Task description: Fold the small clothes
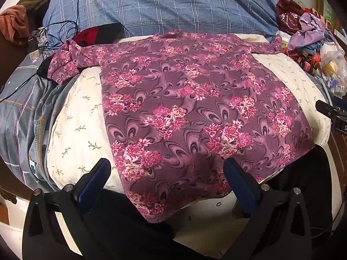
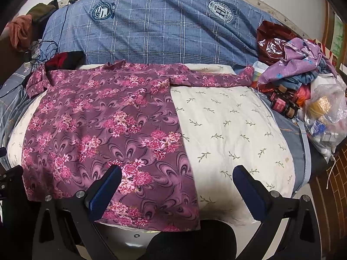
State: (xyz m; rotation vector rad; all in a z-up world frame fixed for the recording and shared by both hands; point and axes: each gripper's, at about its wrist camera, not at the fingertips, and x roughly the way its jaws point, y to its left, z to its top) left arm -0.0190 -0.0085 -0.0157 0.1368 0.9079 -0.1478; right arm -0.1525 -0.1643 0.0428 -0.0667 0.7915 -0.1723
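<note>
The floral top [image 1: 195, 112] lies spread flat on the cream pillow [image 2: 234, 134], sleeves out, hem at its near edge. No fold made yet. My left gripper [image 1: 167, 173] and right gripper [image 2: 176, 179] hang released, empty.

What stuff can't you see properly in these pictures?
- Left sleeve end: left wrist view, it drops over the cushion's edge.
- Shirt hem: left wrist view, the left gripper's finger covers part.
- Bottle labels: right wrist view, too small to read.
- Clear bag contents: right wrist view, blurred by the plastic.
</note>
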